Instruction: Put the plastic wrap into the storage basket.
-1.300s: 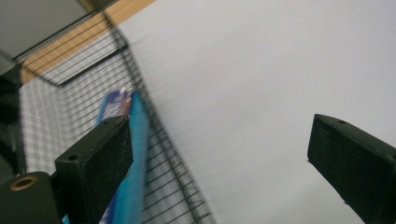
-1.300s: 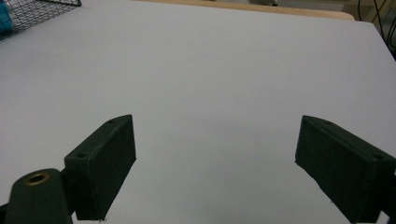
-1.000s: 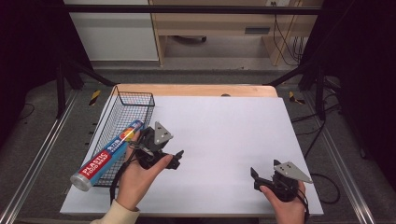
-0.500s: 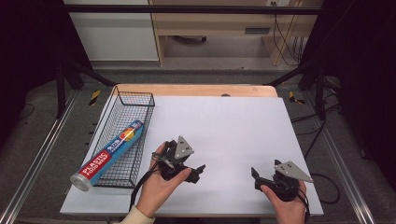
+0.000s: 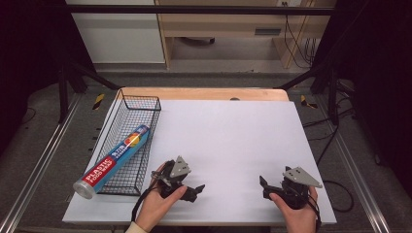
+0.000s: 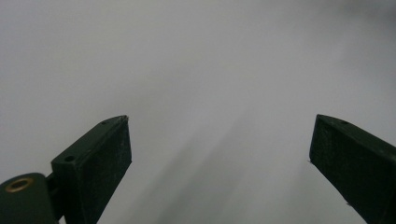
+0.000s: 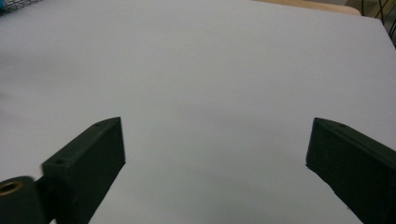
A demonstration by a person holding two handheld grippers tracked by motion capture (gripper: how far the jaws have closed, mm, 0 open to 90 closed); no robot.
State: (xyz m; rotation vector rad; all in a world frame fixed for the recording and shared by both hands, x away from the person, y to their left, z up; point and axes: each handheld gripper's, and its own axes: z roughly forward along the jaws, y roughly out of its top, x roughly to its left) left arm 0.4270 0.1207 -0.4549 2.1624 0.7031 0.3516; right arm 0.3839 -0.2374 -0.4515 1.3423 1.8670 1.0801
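Note:
A long blue-and-red box labelled plastic food bag [image 5: 114, 160] lies aslant in the black wire basket [image 5: 140, 97] at the table's left, its near end sticking out past the basket's front rim. My left gripper [image 5: 196, 191] is held low over the white tabletop just right of the basket's near end, jaws pointing right, apart from the box. In the left gripper view its jaws [image 6: 219, 135] stand wide open over bare white surface. My right gripper [image 5: 264, 188] hovers near the front right edge, also open [image 7: 217, 140], nothing between its jaws.
The white board [image 5: 233, 141] covers the table, with a wooden strip [image 5: 204, 93] along its far edge. A corner of the wire basket [image 7: 14, 3] shows far off in the right gripper view. Dark stands and cables flank the table.
My left gripper has drawn away from the box in the basket, moving right and toward the near edge over the white surface. The box stays in the basket. The right gripper has hardly moved.

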